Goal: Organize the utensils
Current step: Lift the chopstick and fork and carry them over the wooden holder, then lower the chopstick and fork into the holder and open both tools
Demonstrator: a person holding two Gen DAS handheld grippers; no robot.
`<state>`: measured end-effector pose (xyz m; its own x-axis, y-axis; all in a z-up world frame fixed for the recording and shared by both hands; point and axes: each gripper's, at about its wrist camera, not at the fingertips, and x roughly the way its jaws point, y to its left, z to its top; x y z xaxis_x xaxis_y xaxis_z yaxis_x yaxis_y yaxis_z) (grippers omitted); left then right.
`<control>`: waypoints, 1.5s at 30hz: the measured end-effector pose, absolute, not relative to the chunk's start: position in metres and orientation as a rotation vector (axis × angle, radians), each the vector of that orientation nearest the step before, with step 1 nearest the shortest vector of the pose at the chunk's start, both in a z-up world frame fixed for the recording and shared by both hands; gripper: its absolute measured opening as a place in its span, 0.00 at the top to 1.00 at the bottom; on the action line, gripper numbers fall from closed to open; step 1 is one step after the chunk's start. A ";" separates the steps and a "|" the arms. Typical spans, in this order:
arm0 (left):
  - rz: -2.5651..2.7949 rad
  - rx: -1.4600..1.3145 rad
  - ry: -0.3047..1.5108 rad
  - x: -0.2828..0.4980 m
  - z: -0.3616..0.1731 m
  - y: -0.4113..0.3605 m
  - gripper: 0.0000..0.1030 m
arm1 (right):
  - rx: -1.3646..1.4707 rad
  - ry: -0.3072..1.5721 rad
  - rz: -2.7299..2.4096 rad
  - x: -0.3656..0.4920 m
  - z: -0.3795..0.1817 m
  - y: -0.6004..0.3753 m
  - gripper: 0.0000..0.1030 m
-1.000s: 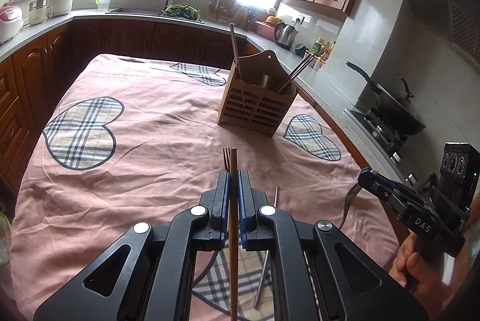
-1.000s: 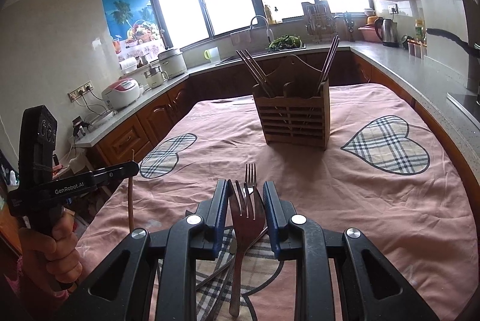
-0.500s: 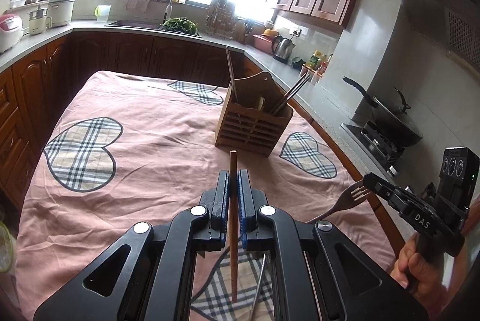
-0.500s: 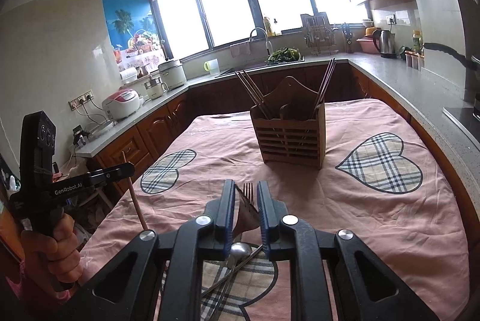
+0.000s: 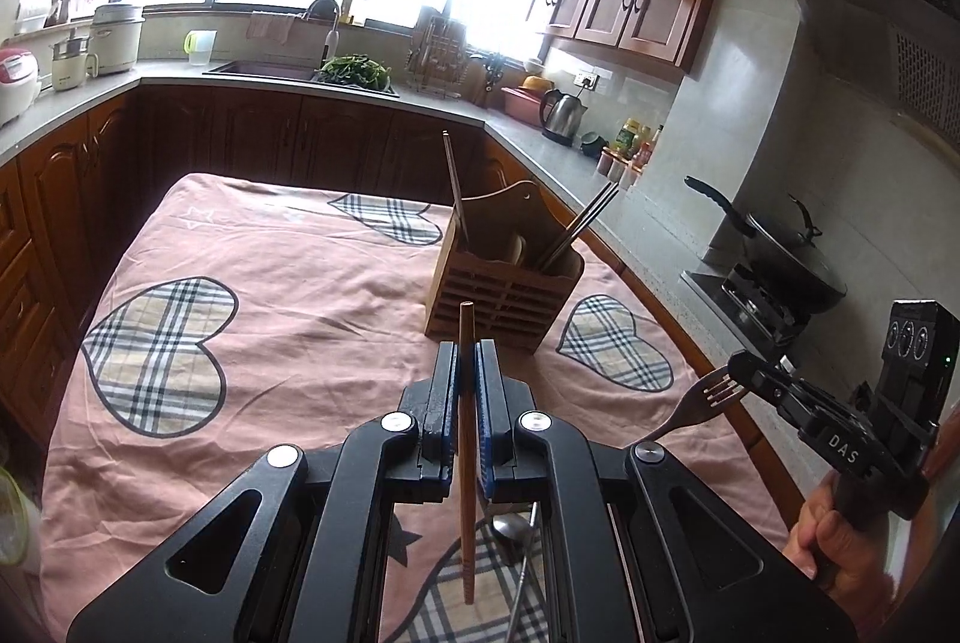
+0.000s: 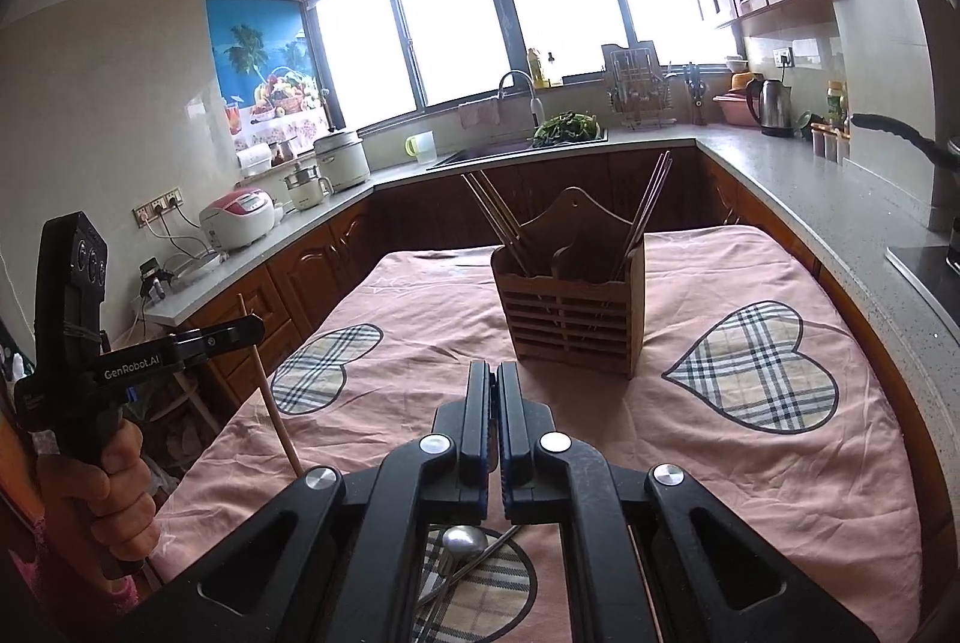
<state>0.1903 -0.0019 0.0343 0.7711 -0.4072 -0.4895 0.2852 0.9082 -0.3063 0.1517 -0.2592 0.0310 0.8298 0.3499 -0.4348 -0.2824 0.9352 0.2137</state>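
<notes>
My left gripper [image 5: 467, 352] is shut on a brown wooden chopstick [image 5: 467, 523] that stands nearly upright between its blue pads, clear of the cloth. In the right wrist view the same gripper [image 6: 255, 326] shows at the left with the chopstick [image 6: 276, 409] hanging below it. My right gripper [image 6: 494, 373] is shut; from its own camera the fork is hidden between the jaws. The left wrist view shows this gripper [image 5: 743, 365] clamped on a fork [image 5: 690, 409], tines up. The wooden utensil holder [image 5: 504, 289] [image 6: 570, 307] stands ahead of both, with chopsticks in it.
A spoon [image 6: 463, 540] and thin metal utensils lie on the plaid heart below the grippers. The table wears a pink cloth [image 5: 312, 343]. A counter with a kettle [image 6: 774, 105] and a stove with a wok [image 5: 786, 253] runs along the right. A hand [image 6: 114, 493] grips the left handle.
The right gripper closed on the fork and lifted it off the cloth. Both grippers rose, the left still carrying the chopstick.
</notes>
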 end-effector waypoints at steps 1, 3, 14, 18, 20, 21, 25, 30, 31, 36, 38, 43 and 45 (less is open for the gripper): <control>-0.378 -0.221 0.575 0.192 0.036 -0.002 0.95 | 0.142 0.482 0.332 0.153 0.033 -0.261 0.98; -0.377 -0.226 0.564 0.197 0.040 -0.003 0.95 | 0.139 0.469 0.321 0.156 0.038 -0.265 0.98; -0.366 -0.261 0.447 0.237 0.076 -0.007 0.95 | 0.078 0.399 0.251 0.189 0.073 -0.280 0.98; -0.350 -0.283 0.402 0.259 0.089 -0.007 0.95 | 0.062 0.380 0.227 0.208 0.083 -0.287 0.98; -0.344 -0.300 0.380 0.271 0.096 -0.007 0.95 | 0.056 0.374 0.215 0.219 0.087 -0.291 0.98; -0.339 -0.306 0.366 0.276 0.099 -0.007 0.95 | 0.052 0.371 0.209 0.224 0.088 -0.292 0.98; -0.317 -0.336 0.307 0.301 0.111 -0.010 0.95 | 0.038 0.359 0.183 0.243 0.094 -0.299 0.98; -0.275 -0.376 0.245 0.338 0.119 -0.018 0.95 | 0.011 0.342 0.154 0.269 0.102 -0.306 0.98; -0.271 -0.385 0.239 0.345 0.119 -0.020 0.95 | 0.002 0.340 0.146 0.275 0.102 -0.306 0.98; -0.250 -0.404 0.235 0.380 0.106 -0.033 0.95 | -0.049 0.350 0.111 0.300 0.098 -0.307 0.98; -0.240 -0.406 0.249 0.390 0.094 -0.040 0.95 | -0.067 0.362 0.102 0.308 0.091 -0.306 0.98; -0.216 -0.394 0.295 0.409 0.061 -0.053 0.95 | -0.096 0.414 0.105 0.331 0.068 -0.298 0.98; -0.219 -0.376 0.321 0.414 0.049 -0.059 0.95 | -0.111 0.439 0.115 0.339 0.057 -0.292 0.98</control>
<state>0.4145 -0.0590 0.0492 0.9262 -0.2678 -0.2655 0.1499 0.9076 -0.3922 0.3389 -0.2920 0.0574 0.8990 0.0868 -0.4293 -0.1347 0.9875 -0.0824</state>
